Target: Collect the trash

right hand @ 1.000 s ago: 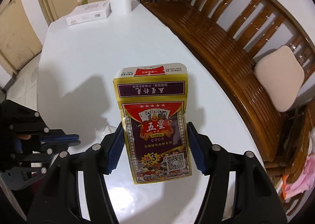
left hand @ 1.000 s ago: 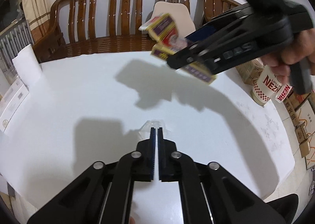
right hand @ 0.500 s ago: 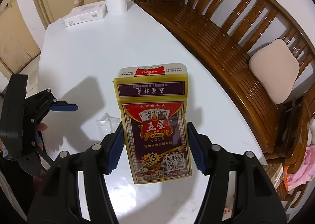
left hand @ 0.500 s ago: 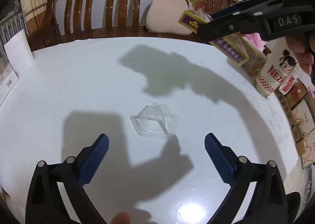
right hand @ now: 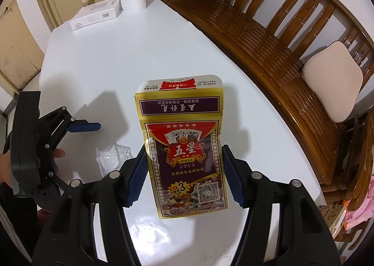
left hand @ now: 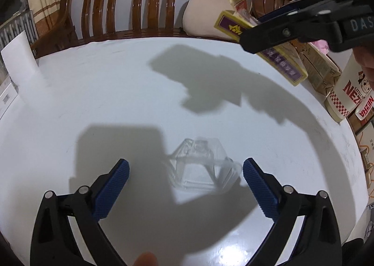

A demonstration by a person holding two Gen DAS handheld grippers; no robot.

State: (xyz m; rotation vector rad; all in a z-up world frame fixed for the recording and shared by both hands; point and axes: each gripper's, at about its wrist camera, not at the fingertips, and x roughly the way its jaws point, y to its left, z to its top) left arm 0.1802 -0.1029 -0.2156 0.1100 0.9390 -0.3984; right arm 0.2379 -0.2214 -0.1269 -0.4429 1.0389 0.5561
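My left tongs [left hand: 185,167]: spread wide, clear plastic wrapper [left hand: 201,165] between them, untouched.
My right tongs [right hand: 184,170]: clamped on card packet [right hand: 184,149].

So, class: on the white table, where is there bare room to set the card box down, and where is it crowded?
Free: the white table between the clear plastic wrapper and the flat white box; also along the wooden bench side. Crowded: around the wrapper, between the open left gripper.

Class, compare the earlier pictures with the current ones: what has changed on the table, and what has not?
The left gripper opened wide and came down around the clear plastic wrapper, pads not touching it. The right gripper stays clamped on the poker card box, raised above the white table.
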